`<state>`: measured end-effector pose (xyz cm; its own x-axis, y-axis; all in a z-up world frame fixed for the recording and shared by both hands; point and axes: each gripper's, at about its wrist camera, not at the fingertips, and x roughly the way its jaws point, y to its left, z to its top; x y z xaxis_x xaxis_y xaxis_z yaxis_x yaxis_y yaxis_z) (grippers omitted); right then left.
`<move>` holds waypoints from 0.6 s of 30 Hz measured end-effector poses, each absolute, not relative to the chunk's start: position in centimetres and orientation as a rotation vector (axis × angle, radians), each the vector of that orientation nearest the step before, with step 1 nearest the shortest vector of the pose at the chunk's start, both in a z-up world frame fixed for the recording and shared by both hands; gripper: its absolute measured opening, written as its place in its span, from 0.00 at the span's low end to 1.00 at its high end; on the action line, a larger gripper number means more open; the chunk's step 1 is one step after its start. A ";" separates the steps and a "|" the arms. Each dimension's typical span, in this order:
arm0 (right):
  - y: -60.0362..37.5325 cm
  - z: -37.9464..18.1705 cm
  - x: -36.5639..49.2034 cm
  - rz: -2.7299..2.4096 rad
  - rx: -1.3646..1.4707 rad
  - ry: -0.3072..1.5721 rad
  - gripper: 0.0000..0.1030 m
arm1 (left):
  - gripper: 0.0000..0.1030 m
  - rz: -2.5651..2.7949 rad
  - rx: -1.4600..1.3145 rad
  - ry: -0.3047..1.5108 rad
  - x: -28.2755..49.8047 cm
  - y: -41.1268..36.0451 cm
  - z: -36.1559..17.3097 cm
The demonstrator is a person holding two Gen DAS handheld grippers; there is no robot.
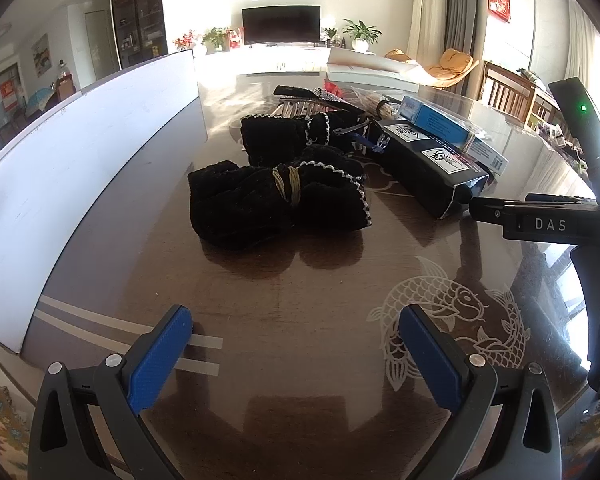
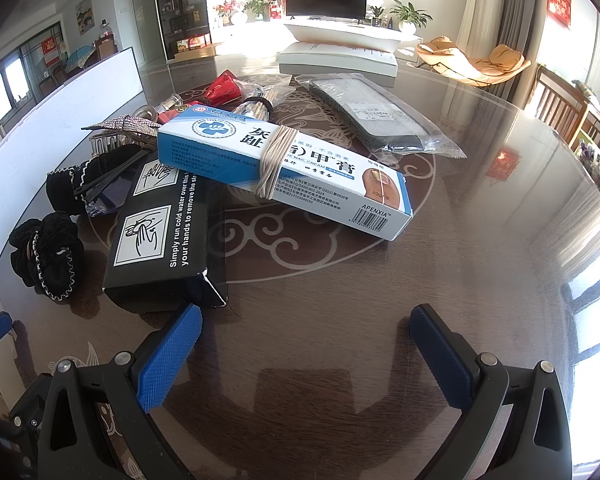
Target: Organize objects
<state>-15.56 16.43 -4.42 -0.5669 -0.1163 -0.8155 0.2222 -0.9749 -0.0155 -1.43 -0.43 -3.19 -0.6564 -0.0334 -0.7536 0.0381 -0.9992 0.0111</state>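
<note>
Both pairs of jaws stand wide apart, gripping nothing. The left gripper (image 1: 296,354) hovers low over the glossy brown table (image 1: 300,280), its blue pads facing the black box (image 1: 432,164) from the near side; the right gripper (image 2: 306,354) sits close to that box's near end (image 2: 164,232), its left pad just beside the corner without clearly touching. Left of the black box lie two bundled black scrunchies (image 1: 278,204) — one tied with beige bands. Resting tilted across the black box's far end is the blue nail-cream box (image 2: 284,168), wrapped in hair ties. Beyond the black box sit a grey packet in clear plastic (image 2: 376,116) and a red sachet (image 2: 224,88). A white board (image 1: 80,160) stands left of the black box.
</note>
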 end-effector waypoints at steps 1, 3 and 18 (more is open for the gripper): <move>16.4 -4.5 -15.6 -2.617 1.349 0.172 1.00 | 1.00 -2.822 1.283 0.010 -1.5 -0.4 -3.2; 16.4 -4.5 -15.6 -2.618 1.349 0.172 1.00 | 1.00 -2.820 1.281 0.012 -1.5 -0.4 -3.3; 16.4 -4.5 -15.6 -2.619 1.350 0.172 1.00 | 1.00 -2.818 1.295 0.010 -1.0 -0.7 -3.3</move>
<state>-15.61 16.44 -4.46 -0.5674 -0.1151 -0.8154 0.2207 -0.9752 -0.0158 -0.97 -0.68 -3.27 -0.6506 -0.0337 -0.7587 0.0388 -0.9992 0.0111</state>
